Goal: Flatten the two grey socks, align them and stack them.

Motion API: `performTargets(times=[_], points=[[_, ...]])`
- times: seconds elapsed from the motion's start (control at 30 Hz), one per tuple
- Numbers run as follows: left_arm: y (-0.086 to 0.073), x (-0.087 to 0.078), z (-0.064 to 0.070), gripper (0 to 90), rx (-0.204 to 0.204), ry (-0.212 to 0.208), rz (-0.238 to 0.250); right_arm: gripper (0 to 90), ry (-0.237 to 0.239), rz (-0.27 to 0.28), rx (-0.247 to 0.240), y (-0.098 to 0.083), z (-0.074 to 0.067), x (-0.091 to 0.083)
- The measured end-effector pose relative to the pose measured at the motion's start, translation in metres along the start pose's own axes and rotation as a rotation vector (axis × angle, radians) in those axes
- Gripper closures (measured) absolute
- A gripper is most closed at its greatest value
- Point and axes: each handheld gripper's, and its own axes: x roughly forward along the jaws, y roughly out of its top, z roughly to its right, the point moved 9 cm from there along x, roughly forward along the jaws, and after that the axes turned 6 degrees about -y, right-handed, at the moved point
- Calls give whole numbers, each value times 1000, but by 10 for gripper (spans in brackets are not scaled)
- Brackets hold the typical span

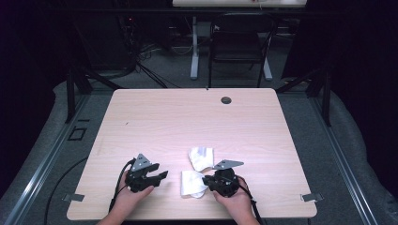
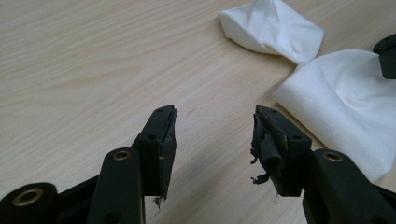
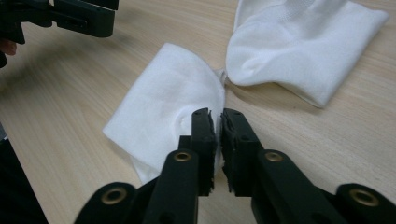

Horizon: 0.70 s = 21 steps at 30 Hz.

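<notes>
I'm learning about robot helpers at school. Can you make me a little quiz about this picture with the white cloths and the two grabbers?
1. How many white cloths lie on the table?
2. True or false: the left gripper has its jaws apart over bare wood.
3. Which gripper is at the near cloth? A) left B) right

Key:
1. Two: the near cloth and the far cloth.
2. True.
3. B. Its jaws are almost closed at that cloth's edge; whether they pinch it is unclear.
</notes>
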Motion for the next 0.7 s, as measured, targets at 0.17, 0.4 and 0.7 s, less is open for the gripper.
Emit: performTargets(times=[0.17, 0.4, 0.7], points=[[0, 0, 4, 496, 7, -7, 2, 897, 12, 3, -12, 3, -6, -3], [2, -2, 1, 496, 4, 1, 11, 899, 47, 23, 0, 15, -17, -11], [6, -13, -15, 495, -30, 34, 35, 898, 87, 31, -4, 37, -35, -15]])
